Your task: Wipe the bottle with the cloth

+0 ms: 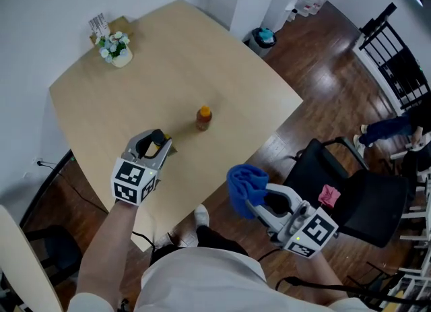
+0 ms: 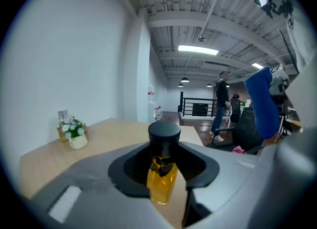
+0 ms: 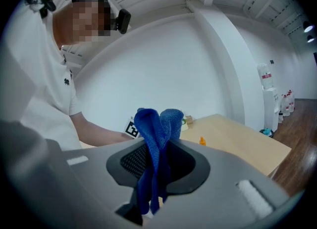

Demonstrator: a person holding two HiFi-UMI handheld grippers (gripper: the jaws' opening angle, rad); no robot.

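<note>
Bottle point(image 1: 203, 117) and surroundings, entered largest first.

1. Table point(image 1: 168, 48): pale wood-look top, smooth and matt, angular outline. Bare but for two small items.
2. Left gripper point(image 1: 160, 143): grey moulded body with a marker cube. Its jaws stand apart and hold nothing. It rests low over the table at 7 o'clock from the bottle, a little apart from it. In the left gripper view the bottle lines up with the gap ahead.
3. Right gripper point(image 1: 259, 199): same build, held off the near table edge at 5 o'clock from the bottle. Its jaws are closed on the cloth.
4. Cloth point(image 1: 244, 184): blue, soft, nubbly pile like microfibre. It is bunched into folds above the pinch, with a tail hanging below.
5. Flower pot point(image 1: 116, 49): small, pale and rounded, with white blooms, at the far corner, 10 o'clock.
6. Bottle: small, upright near the table's centre, with clear walls, amber contents and a round cap. It probably tips easily.

Handling note: wiping has not begun. Judged best to close the left jaws squarely on the cap or neck first. Then bring the loose folds, not the jaws, against the wall and stroke downward with light pressure.
</note>
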